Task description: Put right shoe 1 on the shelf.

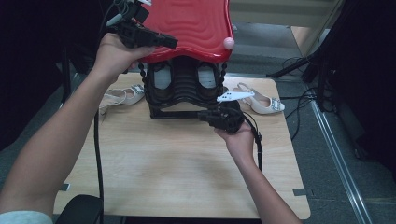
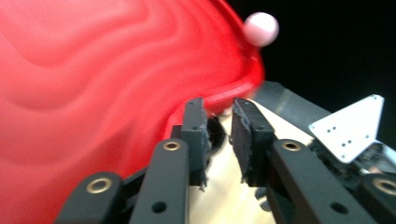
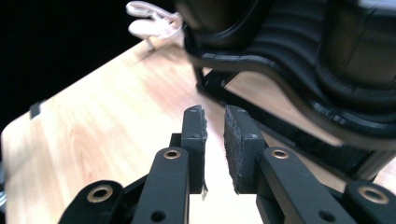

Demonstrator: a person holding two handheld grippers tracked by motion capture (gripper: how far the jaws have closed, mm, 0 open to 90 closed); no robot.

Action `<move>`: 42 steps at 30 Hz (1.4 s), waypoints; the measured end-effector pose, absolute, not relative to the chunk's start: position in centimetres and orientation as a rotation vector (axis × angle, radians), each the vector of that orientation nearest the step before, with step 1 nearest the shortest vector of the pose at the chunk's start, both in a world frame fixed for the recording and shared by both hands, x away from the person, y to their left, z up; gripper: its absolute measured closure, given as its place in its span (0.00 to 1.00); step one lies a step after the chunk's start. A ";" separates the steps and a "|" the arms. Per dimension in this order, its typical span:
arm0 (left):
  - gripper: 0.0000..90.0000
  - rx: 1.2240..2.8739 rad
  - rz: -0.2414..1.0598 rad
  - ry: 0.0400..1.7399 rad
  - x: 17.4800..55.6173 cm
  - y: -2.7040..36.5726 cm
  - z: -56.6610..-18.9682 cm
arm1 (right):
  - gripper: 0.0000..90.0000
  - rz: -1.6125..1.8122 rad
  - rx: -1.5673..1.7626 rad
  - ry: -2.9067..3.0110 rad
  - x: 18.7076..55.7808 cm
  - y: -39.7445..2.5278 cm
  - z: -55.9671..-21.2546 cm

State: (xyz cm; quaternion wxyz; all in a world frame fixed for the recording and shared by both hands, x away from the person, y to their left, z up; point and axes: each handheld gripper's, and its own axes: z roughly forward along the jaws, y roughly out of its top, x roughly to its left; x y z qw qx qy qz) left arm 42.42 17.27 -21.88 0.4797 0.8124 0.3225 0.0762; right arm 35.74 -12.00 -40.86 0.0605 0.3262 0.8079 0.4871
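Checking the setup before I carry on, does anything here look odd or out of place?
The two white slingback shoes are split: one lies left of the black ribbed shoe box, the other right. The wavy red lid is raised by the left gripper.

The glossy red wavy lid (image 1: 191, 25) is raised above the black ribbed box (image 1: 183, 88) at the table's far edge.

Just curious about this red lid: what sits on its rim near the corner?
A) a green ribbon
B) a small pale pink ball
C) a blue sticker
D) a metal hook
B: a small pale pink ball sits at the corner edge of the red lid, and it also shows in the left gripper view.
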 end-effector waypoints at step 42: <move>0.47 2.013 0.029 0.835 32.9 19.2 -39.6 | 0.69 1.478 1.122 2.505 31.7 -17.7 -45.8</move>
